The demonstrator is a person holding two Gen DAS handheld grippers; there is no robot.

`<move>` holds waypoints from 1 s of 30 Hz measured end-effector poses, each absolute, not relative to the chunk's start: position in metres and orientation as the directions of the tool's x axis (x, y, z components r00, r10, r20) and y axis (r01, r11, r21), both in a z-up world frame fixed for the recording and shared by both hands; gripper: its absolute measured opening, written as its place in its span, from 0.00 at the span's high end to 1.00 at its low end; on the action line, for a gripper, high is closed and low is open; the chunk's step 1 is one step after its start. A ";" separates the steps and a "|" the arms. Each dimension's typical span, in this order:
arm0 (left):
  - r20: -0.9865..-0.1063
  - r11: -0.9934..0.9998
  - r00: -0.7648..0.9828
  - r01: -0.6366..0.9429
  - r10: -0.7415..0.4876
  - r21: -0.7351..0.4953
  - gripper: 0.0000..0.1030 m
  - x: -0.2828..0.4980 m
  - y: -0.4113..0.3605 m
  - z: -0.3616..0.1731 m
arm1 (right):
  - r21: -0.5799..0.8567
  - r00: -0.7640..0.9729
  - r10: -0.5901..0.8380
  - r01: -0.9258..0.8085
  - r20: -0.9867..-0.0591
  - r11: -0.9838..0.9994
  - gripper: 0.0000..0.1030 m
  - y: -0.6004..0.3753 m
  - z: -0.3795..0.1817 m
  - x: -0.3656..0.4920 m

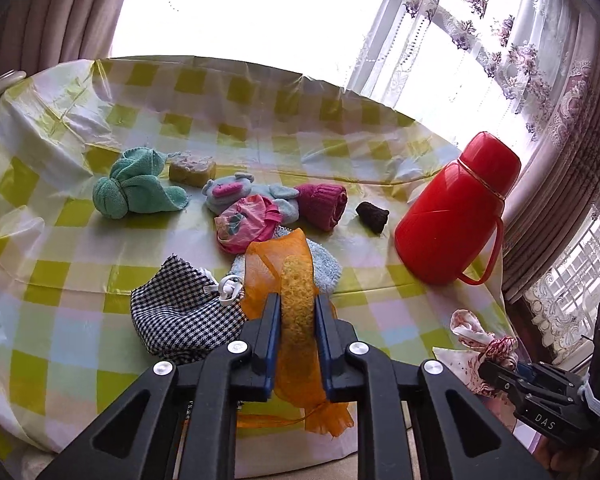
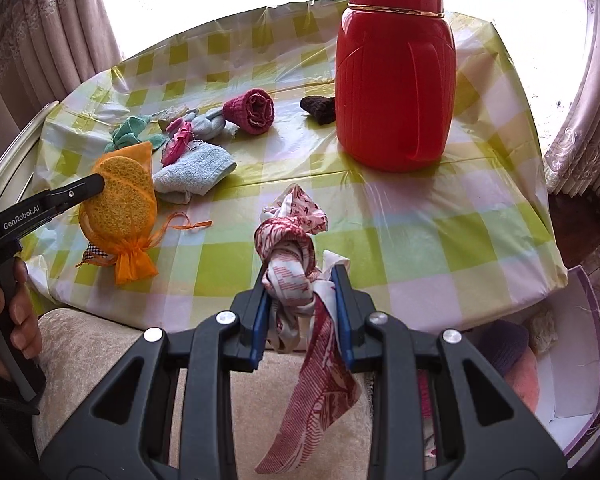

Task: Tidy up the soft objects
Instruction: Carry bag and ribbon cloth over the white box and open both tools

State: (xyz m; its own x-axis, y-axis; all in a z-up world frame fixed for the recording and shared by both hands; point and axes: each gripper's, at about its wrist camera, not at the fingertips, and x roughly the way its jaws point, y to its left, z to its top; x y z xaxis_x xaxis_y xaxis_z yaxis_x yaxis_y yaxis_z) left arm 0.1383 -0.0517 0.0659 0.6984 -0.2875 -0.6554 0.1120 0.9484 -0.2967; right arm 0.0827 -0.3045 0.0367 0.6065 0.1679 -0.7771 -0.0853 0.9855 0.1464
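Note:
My left gripper (image 1: 297, 300) is shut on an orange mesh pouch with yellow sponges inside (image 1: 298, 304); the pouch (image 2: 124, 196) hangs clear of the checked tablecloth (image 1: 60, 240), its tied end dangling. My right gripper (image 2: 300, 276) is shut on a knotted red-and-white patterned cloth (image 2: 290, 248), held near the table's front edge, a tail hanging down. On the table lie a teal towel (image 1: 136, 190), a blue plush toy (image 1: 236, 194), a pink bag (image 1: 244, 224), a magenta knit roll (image 1: 324, 204), a light blue towel (image 2: 196, 172) and a houndstooth pouch (image 1: 184, 316).
A tall red thermos jug (image 1: 456, 208) stands at the table's right side, a small dark knit piece (image 1: 372, 216) beside it. A white box (image 2: 572, 360) with soft items sits below the table's right corner. A beige cushion (image 2: 100, 344) lies in front. Curtains surround the table.

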 end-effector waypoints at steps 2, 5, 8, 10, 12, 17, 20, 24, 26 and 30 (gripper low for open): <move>-0.640 0.944 0.708 0.121 -0.298 -0.306 0.83 0.133 -0.055 0.074 | 0.150 0.611 0.164 -0.074 -0.774 0.986 0.69 -0.314 0.039 0.075; -0.624 0.936 0.710 0.153 -0.327 -0.317 0.83 0.125 -0.065 0.085 | 0.146 0.621 0.147 -0.053 -0.770 0.988 0.69 -0.330 0.045 0.064; -0.605 0.915 0.697 0.202 -0.385 -0.349 0.83 0.117 -0.083 0.093 | 0.141 0.632 0.122 -0.021 -0.766 0.990 0.69 -0.350 0.051 0.051; -0.598 0.898 0.678 0.241 -0.427 -0.368 0.83 0.113 -0.099 0.097 | 0.136 0.635 0.102 0.005 -0.766 0.991 0.69 -0.365 0.054 0.043; -0.589 0.877 0.655 0.283 -0.473 -0.389 0.83 0.108 -0.116 0.099 | 0.134 0.636 0.082 0.034 -0.768 0.990 0.69 -0.381 0.056 0.035; -0.581 0.823 0.583 0.387 -0.568 -0.416 0.83 0.092 -0.166 0.103 | 0.114 0.640 0.017 0.111 -0.768 0.987 0.69 -0.422 0.061 0.017; -0.586 0.787 0.526 0.447 -0.616 -0.426 0.83 0.080 -0.197 0.101 | 0.106 0.636 -0.015 0.152 -0.772 0.983 0.69 -0.444 0.063 0.006; -0.603 0.731 0.429 0.514 -0.672 -0.449 0.83 0.063 -0.237 0.094 | 0.101 0.623 -0.049 0.204 -0.781 0.974 0.69 -0.468 0.060 -0.010; -0.614 0.702 0.376 0.543 -0.694 -0.461 0.83 0.053 -0.257 0.090 | 0.100 0.613 -0.063 0.229 -0.788 0.968 0.69 -0.479 0.056 -0.018; -0.647 0.658 0.282 0.594 -0.709 -0.462 0.83 0.035 -0.293 0.079 | 0.102 0.590 -0.083 0.273 -0.803 0.957 0.69 -0.497 0.048 -0.032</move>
